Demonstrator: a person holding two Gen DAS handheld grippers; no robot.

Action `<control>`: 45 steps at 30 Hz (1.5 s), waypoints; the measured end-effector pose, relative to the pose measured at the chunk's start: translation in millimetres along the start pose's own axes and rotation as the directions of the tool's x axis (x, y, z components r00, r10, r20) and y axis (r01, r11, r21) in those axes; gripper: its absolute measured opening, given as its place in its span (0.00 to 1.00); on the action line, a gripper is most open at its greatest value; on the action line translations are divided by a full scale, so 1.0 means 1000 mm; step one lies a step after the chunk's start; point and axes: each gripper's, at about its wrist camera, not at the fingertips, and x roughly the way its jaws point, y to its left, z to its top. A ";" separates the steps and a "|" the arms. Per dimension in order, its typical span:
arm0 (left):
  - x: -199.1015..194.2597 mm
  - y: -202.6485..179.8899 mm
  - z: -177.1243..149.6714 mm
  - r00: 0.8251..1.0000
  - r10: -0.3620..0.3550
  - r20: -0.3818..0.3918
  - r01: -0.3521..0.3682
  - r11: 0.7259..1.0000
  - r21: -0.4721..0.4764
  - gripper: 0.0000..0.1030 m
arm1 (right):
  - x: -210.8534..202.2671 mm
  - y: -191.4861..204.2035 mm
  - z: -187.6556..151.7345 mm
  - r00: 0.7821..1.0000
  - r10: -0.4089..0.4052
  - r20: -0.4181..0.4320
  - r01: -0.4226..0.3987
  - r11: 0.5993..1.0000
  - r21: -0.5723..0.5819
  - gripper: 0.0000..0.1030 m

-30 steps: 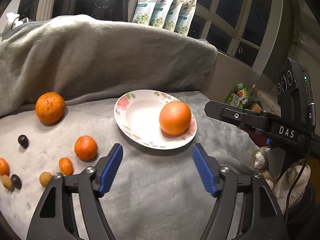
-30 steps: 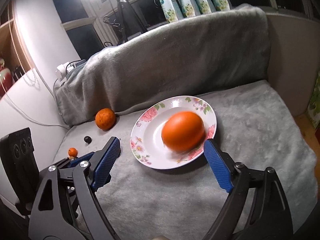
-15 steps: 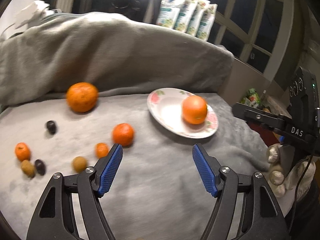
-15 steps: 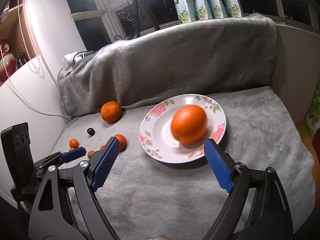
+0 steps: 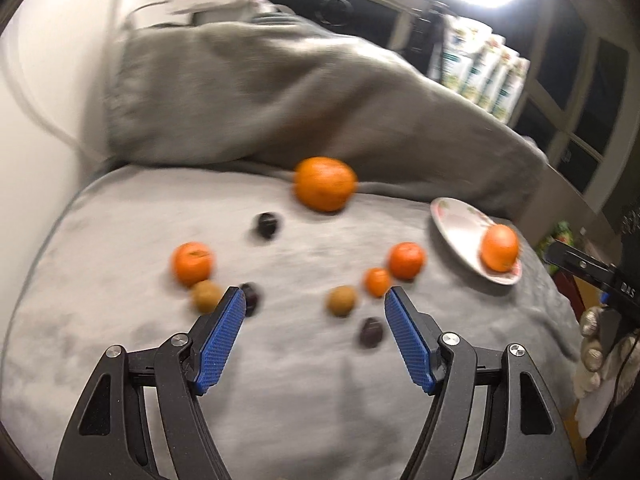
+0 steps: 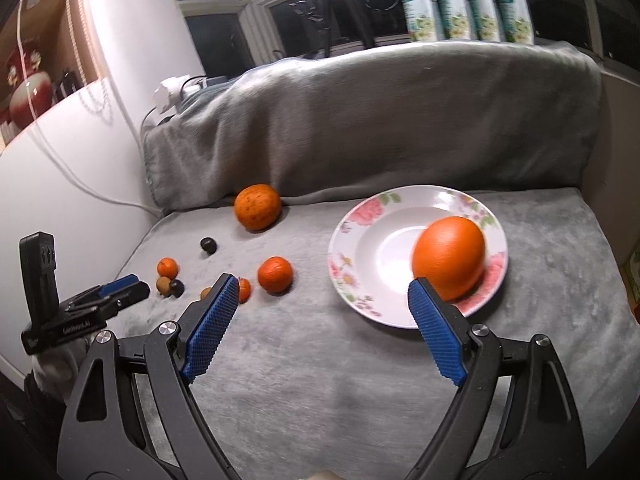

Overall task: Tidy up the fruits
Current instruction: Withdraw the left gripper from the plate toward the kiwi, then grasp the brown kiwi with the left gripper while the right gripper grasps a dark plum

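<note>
Right wrist view: a big orange (image 6: 448, 262) lies on the flowered plate (image 6: 360, 248), toward its right rim, on the grey blanket (image 6: 360, 380). Left of the plate a mandarin (image 6: 275, 275) sits alone, and a speckled orange (image 6: 257, 206) rests against the draped backrest. Farther left are a dark fruit (image 6: 208, 245), a small mandarin (image 6: 167, 267) and a brown fruit beside another dark one, all small here. The right gripper (image 6: 322, 320) hangs above the blanket with its blue pads wide apart and nothing between them; its right pad overlaps the big orange only by line of sight. The left gripper (image 6: 120, 286) shows at the left edge, side-on, its gap unreadable from here

The left wrist view, blurred, settles that: the left gripper (image 5: 316, 328) is spread open and empty over the loose fruit. It also shows what the other view hides: a tan fruit (image 5: 341, 300) and a dark fruit (image 5: 371, 332) between the pads, and a tiny mandarin (image 5: 377, 281) just beside the mandarin (image 5: 406, 260). The plate (image 5: 456, 220) lies far right
</note>
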 end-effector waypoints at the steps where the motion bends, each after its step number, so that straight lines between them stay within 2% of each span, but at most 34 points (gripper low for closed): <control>1: -0.001 0.006 -0.001 1.000 0.011 -0.001 -0.011 1.000 -0.013 0.70 | 0.004 0.005 0.000 1.000 0.006 -0.006 -0.006 1.000 -0.015 0.86; 6: -0.005 0.034 -0.008 0.998 0.058 -0.009 -0.059 0.996 -0.065 0.69 | 0.018 0.028 -0.001 0.999 0.025 -0.031 -0.028 0.997 -0.072 0.86; 11: -0.001 0.048 -0.011 0.998 0.059 -0.024 -0.062 0.993 -0.099 0.68 | 0.038 0.051 -0.006 0.995 0.065 -0.074 -0.073 0.991 -0.114 0.86; 16: 0.008 0.057 -0.013 0.997 0.048 -0.052 -0.054 0.991 -0.120 0.58 | 0.054 0.075 -0.015 0.988 0.090 -0.125 -0.112 0.978 -0.178 0.72; 21: 0.019 0.064 -0.011 0.996 0.044 -0.083 -0.055 0.989 -0.137 0.46 | 0.072 0.096 -0.026 0.977 0.108 -0.184 -0.150 0.961 -0.231 0.64; 24: 0.023 0.065 -0.007 0.996 0.041 -0.083 -0.052 0.989 -0.138 0.43 | 0.083 0.102 -0.030 0.970 0.116 -0.215 -0.167 0.956 -0.239 0.56; 35: 0.046 0.072 -0.001 0.993 0.035 -0.117 -0.056 0.982 -0.178 0.41 | 0.111 0.118 -0.040 0.955 0.106 -0.277 -0.181 0.947 -0.264 0.51; 39: 0.051 0.071 -0.001 0.991 0.042 -0.125 -0.062 0.985 -0.164 0.37 | 0.117 0.119 -0.043 0.953 0.093 -0.287 -0.174 0.947 -0.270 0.50; 45: 0.055 0.074 -0.001 0.990 0.036 -0.134 -0.059 0.983 -0.171 0.31 | 0.128 0.125 -0.045 0.949 0.086 -0.304 -0.176 0.943 -0.283 0.43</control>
